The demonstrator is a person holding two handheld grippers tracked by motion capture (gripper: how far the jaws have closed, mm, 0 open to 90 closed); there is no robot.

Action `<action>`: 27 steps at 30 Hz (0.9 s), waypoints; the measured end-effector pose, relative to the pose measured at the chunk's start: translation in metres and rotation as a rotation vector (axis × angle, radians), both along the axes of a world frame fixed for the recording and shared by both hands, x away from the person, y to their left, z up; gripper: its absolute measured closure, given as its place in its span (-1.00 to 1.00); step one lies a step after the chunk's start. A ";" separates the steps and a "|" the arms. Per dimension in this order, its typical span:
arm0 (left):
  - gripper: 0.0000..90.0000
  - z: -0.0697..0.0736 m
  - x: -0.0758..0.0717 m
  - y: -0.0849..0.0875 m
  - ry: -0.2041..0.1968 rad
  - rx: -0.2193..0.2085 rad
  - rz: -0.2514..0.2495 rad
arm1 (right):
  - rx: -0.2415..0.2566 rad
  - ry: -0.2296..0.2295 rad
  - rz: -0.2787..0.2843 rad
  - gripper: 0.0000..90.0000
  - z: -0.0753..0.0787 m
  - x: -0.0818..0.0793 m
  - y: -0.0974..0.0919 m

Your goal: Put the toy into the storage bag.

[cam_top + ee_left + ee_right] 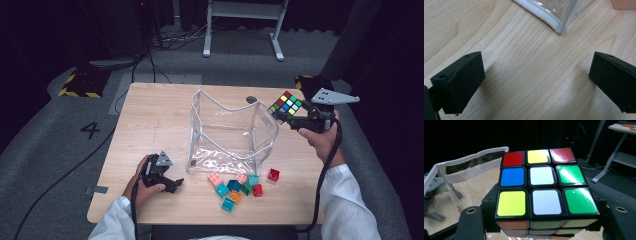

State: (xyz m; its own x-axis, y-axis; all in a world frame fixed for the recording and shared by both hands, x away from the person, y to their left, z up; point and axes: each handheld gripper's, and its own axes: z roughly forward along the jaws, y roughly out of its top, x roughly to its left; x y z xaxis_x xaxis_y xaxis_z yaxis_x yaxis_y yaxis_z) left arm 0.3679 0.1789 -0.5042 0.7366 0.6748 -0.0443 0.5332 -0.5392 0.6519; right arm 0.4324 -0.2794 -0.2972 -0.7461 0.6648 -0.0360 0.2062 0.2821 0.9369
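Wooden table (150,115): right gripper (280,114) jaws clamp cube (285,103) beside bag (227,132); left gripper (172,184) jaws wide.

A light wooden table (150,120) with rounded corners stands on grey carpeted floor (50,150), which bears a black numeral 4 (90,130) to the table's left. A black-and-yellow striped base plate (80,86) lies farther back on the left, with black cables (150,60) trailing across the carpet. Behind the table stands a white metal frame on two feet (242,25). The surroundings beyond are dark, with light falling mainly on the table.
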 end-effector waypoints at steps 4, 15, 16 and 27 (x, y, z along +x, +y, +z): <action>-0.99 0.000 0.000 0.000 0.000 0.000 -0.001 | -0.011 0.011 0.050 -0.26 -0.002 0.003 0.016; -0.99 0.000 0.000 0.000 0.003 -0.003 0.001 | -0.059 0.063 0.195 -0.26 -0.012 0.017 0.054; -0.99 0.000 0.000 0.000 0.001 0.000 -0.001 | -0.090 0.076 0.201 -0.26 -0.013 0.018 0.059; -0.99 0.000 0.000 0.000 0.003 -0.004 0.002 | -0.250 0.150 0.256 -0.26 -0.020 0.033 0.083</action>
State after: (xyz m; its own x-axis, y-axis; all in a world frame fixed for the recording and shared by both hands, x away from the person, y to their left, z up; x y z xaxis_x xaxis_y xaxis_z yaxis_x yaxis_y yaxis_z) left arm 0.3677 0.1787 -0.5042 0.7355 0.6758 -0.0487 0.5357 -0.5359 0.6526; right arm 0.4652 -0.1968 -0.3169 -0.8962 0.4407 -0.0515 0.2286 0.5581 0.7976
